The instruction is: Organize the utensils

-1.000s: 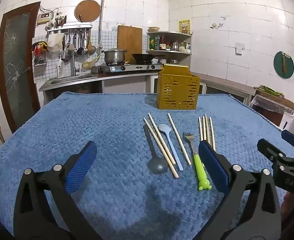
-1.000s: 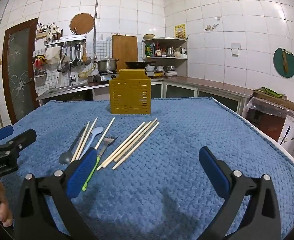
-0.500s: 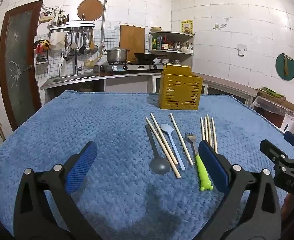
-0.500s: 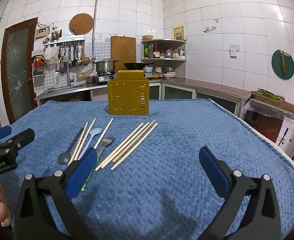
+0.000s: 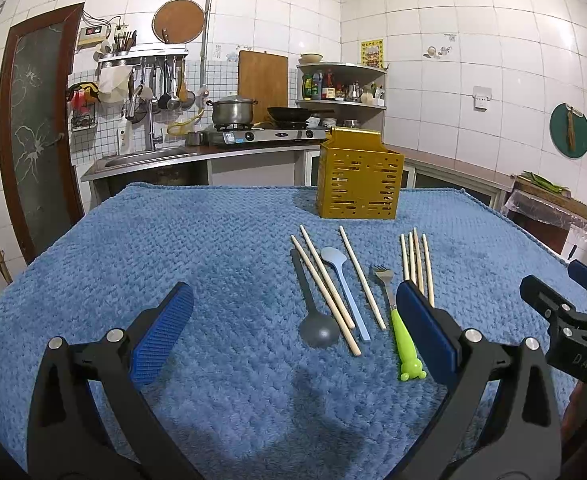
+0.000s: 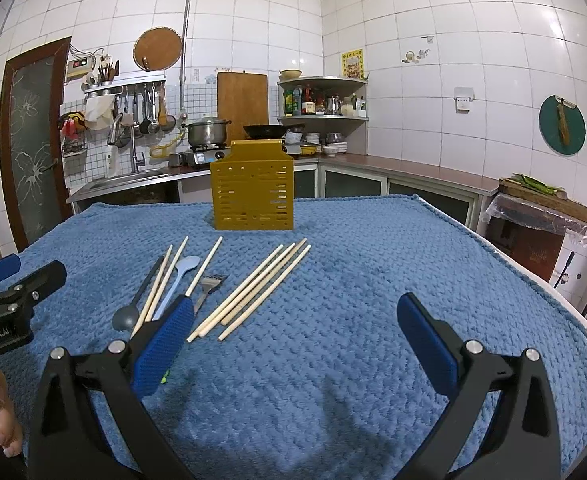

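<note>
Utensils (image 5: 335,292) lie ahead of both grippers' fingers (image 5: 161,332) (spread wide) — nothing grasped.

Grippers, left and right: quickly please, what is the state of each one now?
Left gripper: open, holding nothing, above the cloth.
Right gripper: open, holding nothing.

I hold my left hand-held gripper (image 5: 293,332) and right hand-held gripper (image 6: 293,336) level, side by side, jaws spread wide, gripping nothing.
</note>
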### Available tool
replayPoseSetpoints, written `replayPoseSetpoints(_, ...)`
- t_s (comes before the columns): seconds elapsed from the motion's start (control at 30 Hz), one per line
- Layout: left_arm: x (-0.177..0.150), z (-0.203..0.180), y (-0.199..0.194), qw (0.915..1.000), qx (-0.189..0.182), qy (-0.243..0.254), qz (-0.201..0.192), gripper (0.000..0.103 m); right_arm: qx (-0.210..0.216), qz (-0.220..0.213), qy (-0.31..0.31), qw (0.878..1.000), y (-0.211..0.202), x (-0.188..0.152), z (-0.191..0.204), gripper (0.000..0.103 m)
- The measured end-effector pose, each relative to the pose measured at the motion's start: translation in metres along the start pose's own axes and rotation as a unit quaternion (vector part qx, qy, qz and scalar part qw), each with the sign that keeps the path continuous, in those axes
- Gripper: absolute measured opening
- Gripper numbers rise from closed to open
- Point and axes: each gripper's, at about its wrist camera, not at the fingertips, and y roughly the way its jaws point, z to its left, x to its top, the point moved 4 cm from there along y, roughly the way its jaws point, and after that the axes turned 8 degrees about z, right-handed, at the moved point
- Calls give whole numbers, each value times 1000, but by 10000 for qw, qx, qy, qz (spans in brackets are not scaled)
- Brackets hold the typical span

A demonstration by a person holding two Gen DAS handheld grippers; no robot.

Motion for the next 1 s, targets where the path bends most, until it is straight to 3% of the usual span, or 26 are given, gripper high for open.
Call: replayPoseSetpoints(1.0,-2,0,-2,10000,6,37,-68,98,-23,-36,-24,10000,-1,-1,2,99)
